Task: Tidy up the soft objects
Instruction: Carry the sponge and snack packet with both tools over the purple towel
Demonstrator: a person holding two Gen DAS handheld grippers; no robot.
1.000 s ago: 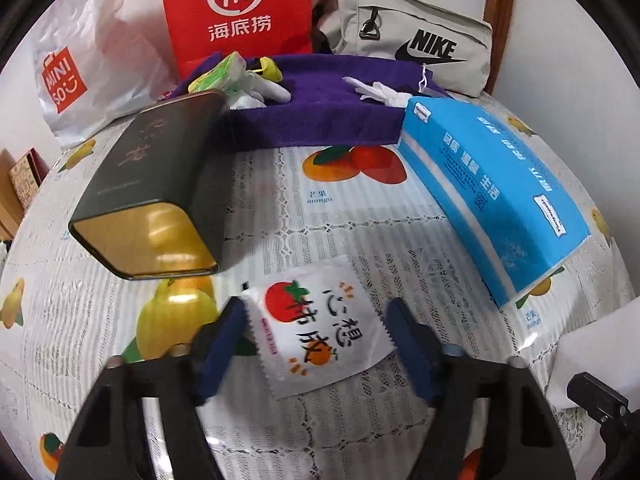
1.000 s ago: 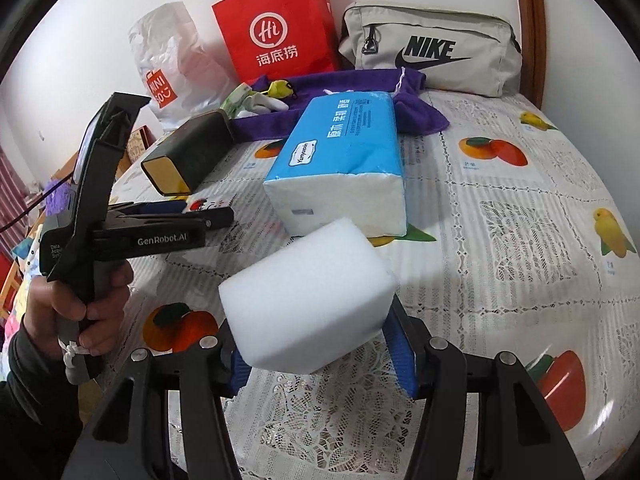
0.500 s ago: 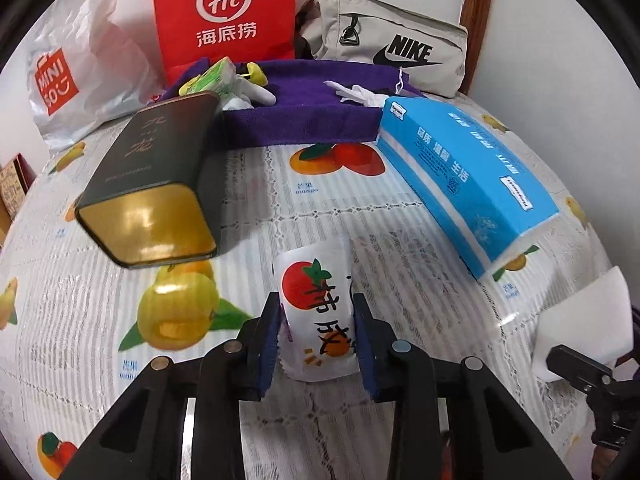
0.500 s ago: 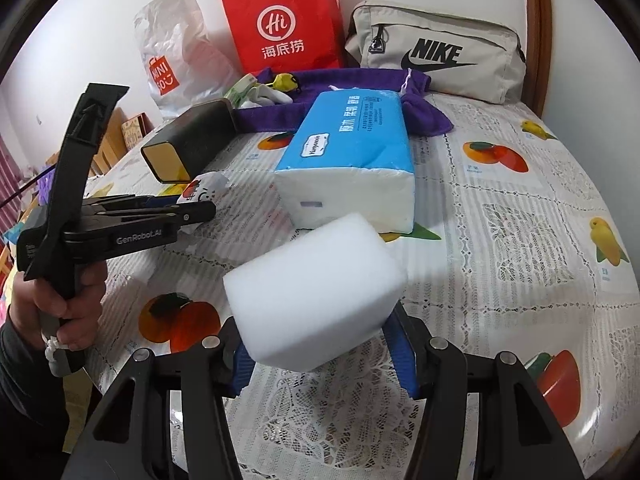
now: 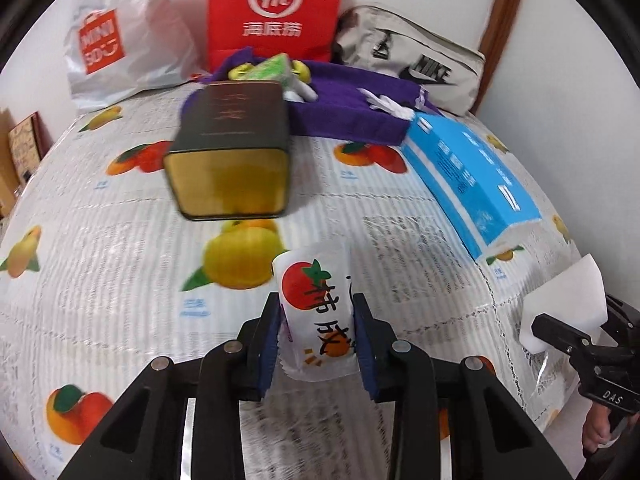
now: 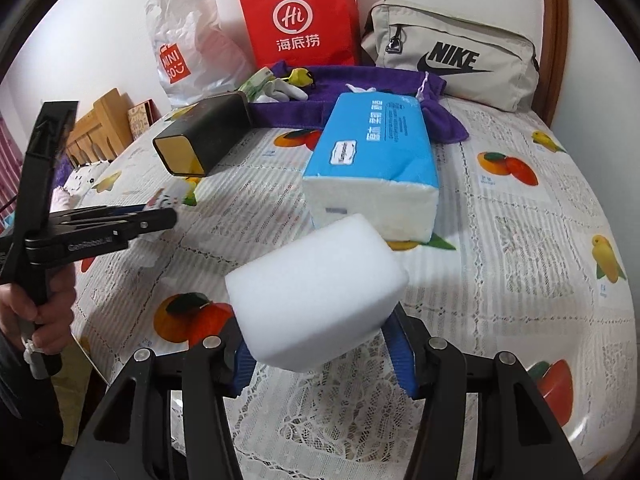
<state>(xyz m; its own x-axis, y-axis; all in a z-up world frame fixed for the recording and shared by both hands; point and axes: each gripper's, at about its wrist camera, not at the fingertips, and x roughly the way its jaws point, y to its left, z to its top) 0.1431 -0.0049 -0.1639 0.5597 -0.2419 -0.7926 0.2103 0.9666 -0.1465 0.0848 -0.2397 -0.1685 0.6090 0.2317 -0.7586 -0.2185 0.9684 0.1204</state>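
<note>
My left gripper [image 5: 316, 312] is shut on a white tissue packet [image 5: 316, 312] printed with a red persimmon and holds it lifted off the tablecloth. My right gripper [image 6: 320, 332] is shut on a white foam sponge block [image 6: 316, 292] and holds it above the table. The sponge also shows at the right edge of the left wrist view [image 5: 564, 300]. The left gripper shows at the left of the right wrist view [image 6: 160, 216]. A purple towel [image 5: 344, 112] lies at the back with small items on it.
A dark tin box [image 5: 232, 152] with a gold end lies left of centre. A blue tissue pack [image 6: 376, 164] lies to the right. A red paper bag [image 6: 300, 16], a white plastic bag [image 5: 116, 44] and a beige Nike pouch [image 6: 452, 52] stand against the wall.
My left gripper closed on the tissue packet, lifted it and swung left. My right gripper kept hold of the sponge and shifted slightly.
</note>
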